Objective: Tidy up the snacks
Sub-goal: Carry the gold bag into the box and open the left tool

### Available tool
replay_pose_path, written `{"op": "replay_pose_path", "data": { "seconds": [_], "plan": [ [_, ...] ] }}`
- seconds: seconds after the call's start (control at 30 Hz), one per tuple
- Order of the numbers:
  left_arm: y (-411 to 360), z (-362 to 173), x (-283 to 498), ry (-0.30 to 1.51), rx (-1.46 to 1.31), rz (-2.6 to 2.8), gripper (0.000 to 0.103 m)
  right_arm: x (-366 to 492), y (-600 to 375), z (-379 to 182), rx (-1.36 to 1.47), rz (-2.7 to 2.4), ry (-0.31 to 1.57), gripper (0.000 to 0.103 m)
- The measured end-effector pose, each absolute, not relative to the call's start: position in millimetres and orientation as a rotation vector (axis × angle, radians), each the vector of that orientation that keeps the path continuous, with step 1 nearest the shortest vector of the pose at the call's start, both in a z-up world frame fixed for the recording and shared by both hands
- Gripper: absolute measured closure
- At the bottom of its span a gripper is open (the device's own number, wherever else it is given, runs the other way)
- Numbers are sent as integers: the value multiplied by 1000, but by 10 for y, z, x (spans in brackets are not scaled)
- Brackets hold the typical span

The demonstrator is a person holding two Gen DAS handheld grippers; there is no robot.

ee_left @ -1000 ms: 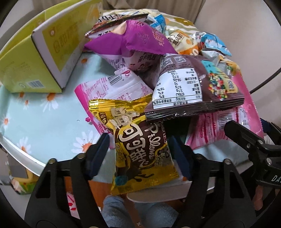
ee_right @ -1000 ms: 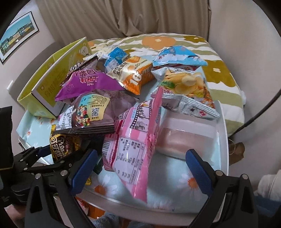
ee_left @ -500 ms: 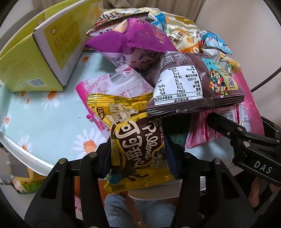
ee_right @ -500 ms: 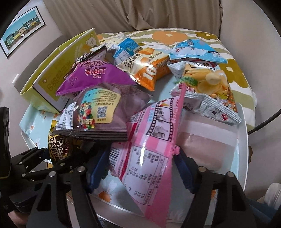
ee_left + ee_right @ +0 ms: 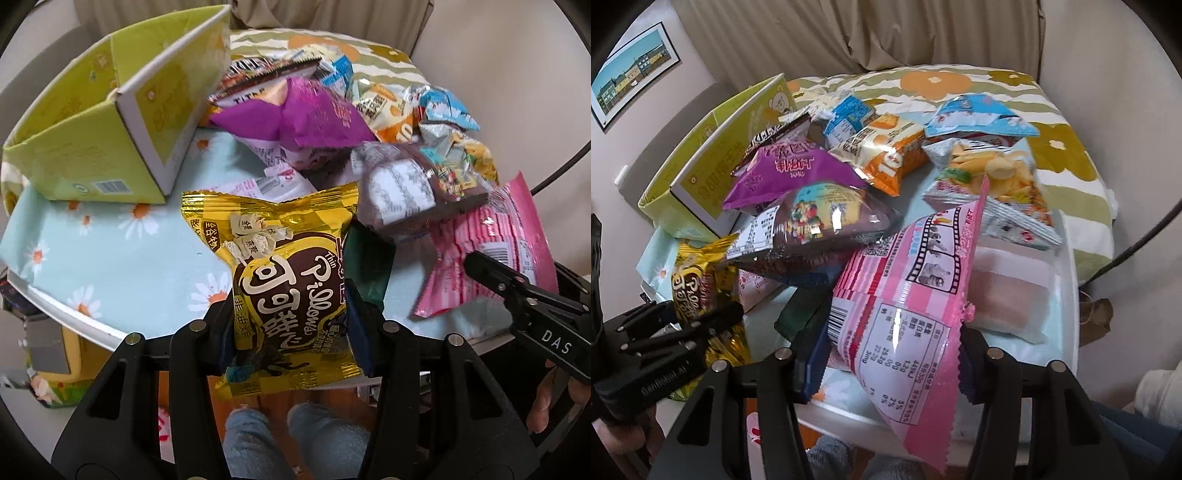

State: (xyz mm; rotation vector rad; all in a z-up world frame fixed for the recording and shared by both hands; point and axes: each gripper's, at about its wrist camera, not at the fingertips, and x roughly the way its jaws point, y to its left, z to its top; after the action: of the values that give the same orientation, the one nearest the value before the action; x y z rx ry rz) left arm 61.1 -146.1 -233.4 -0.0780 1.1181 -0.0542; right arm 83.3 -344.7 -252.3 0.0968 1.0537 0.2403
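Both grips look secure — left gripper (image 5: 291,325) clamps the gold packet (image 5: 284,280), right gripper (image 5: 890,362) the pink bag (image 5: 908,295); lift clear, then carry toward the green box (image 5: 96,147) at ten o'clock.

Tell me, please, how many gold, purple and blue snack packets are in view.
gold packet: 1
purple packet: 1
blue packets: 2
total: 4
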Motion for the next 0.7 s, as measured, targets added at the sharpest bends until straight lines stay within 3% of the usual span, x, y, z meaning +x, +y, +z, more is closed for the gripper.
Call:
{"op": "replay_pose_path", "data": {
  "seconds": [0.4,0.7],
  "plan": [
    [-1310,-1644,554,1010,-100,-30,58,632,-3693,-1862,75,183,952,50],
    [-883,-1150,857,919,-128,-25,58,915,-3357,-1361,10,191,860,50]
  ]
}}
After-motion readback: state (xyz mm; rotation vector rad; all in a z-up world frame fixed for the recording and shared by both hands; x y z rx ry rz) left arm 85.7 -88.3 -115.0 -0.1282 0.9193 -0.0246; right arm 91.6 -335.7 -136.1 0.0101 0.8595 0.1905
